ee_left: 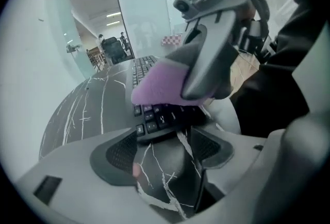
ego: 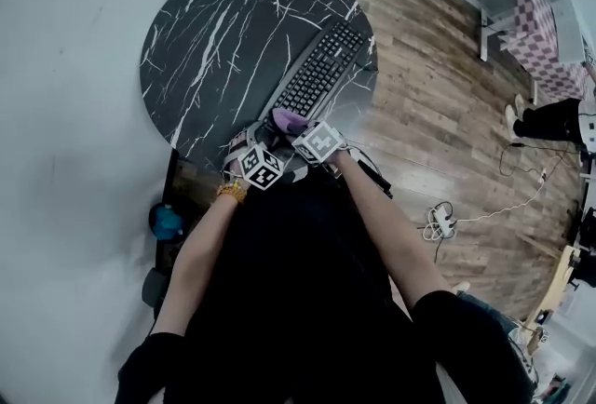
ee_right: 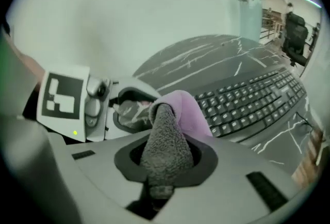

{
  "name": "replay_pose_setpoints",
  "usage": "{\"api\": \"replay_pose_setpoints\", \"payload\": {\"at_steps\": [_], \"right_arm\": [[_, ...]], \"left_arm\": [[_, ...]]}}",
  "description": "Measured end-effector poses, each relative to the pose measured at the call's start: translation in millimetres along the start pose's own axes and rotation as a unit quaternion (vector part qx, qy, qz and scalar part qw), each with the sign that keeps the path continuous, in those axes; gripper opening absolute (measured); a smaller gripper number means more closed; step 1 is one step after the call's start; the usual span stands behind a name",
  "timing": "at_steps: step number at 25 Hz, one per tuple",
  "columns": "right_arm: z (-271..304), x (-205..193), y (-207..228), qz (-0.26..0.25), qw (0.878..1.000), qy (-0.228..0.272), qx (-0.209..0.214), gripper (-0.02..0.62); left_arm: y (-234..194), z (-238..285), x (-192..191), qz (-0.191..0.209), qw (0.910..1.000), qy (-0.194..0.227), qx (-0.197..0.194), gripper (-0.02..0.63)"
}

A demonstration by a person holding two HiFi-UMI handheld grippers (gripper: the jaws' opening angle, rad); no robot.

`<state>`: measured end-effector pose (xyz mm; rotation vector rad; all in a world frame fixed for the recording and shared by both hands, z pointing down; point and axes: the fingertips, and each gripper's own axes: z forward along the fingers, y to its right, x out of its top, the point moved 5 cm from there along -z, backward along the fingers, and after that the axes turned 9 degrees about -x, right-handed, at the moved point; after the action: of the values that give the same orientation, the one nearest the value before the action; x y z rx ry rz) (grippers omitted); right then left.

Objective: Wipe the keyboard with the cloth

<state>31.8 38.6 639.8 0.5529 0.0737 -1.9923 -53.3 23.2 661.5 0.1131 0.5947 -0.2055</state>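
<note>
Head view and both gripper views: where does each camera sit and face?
Head view: on the person's head, facing steeply down at table and keyboard; both forearms show.
Left gripper view: on the left gripper, facing the keyboard's near end; jaws apart.
Right gripper view: on the right gripper, facing along the keyboard; jaws shut on the cloth.
Shared: keyboard and cloth in all.

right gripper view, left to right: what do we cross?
left hand-held gripper → cloth → keyboard → office chair, far back at the right edge.
</note>
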Motion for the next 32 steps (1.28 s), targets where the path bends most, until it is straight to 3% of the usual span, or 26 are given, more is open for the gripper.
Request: {"api": "replay_pose_setpoints", "payload": {"at_steps": [2, 5, 9, 11, 14, 16, 18, 22, 25, 29, 32], "right_arm": [[-29.2, 21.8, 24.8, 0.037, 0.995, 0.097, 0.003, 0.069], [-108.5, 51.1, 65.0, 0.072, 0.976, 0.206, -0.027, 0.069], [-206.4, 59.0, 86.3, 0.100, 0.942, 0.308, -0.085, 0.069], [-250.2, 56.5, 78.5, 0.096, 0.920, 0.361, -0.121, 0.069], [-293.5, 41.2, 62.5, 0.106, 0.877, 0.439, -0.164, 0.069], [-306.1, 31.8, 44.7, 0.113, 0.857, 0.477, -0.161, 0.069], [-305.5, 21.5, 22.5, 0.099, 0.849, 0.493, -0.160, 0.069], [-302.8, -10.0, -27.3, 0.023, 0.850, 0.491, -0.187, 0.069], [-313.9, -51.8, -63.9, -0.026, 0.843, 0.492, -0.217, 0.069], [-323.3, -133.1, -88.8, -0.002, 0.847, 0.467, -0.255, 0.069], [-331.1, -180.7, -105.7, 0.035, 0.843, 0.471, -0.258, 0.069]], "left_arm": [[-5.4, -14.6, 13.7, -0.024, 0.9990, 0.038, 0.005, 0.331], [-15.5, -39.4, 47.0, -0.053, 0.9925, 0.108, 0.021, 0.331], [-20.2, -83.2, 101.5, -0.071, 0.9744, 0.207, 0.051, 0.331], [-17.0, -113.2, 133.8, -0.076, 0.9569, 0.273, 0.064, 0.331], [-9.5, -165.3, 178.2, -0.071, 0.9207, 0.372, 0.095, 0.315], [-0.8, -196.5, 191.0, -0.070, 0.9003, 0.411, 0.125, 0.190], [11.1, -216.6, 188.2, -0.075, 0.8889, 0.425, 0.155, 0.088], [48.8, -230.7, 164.8, -0.105, 0.8823, 0.413, 0.200, 0.044], [103.2, -239.4, 154.1, -0.104, 0.8859, 0.399, 0.212, 0.041], [186.0, -238.3, 155.7, -0.074, 0.8892, 0.402, 0.205, 0.041], [241.4, -235.5, 148.5, -0.082, 0.8955, 0.393, 0.193, 0.041]]}}
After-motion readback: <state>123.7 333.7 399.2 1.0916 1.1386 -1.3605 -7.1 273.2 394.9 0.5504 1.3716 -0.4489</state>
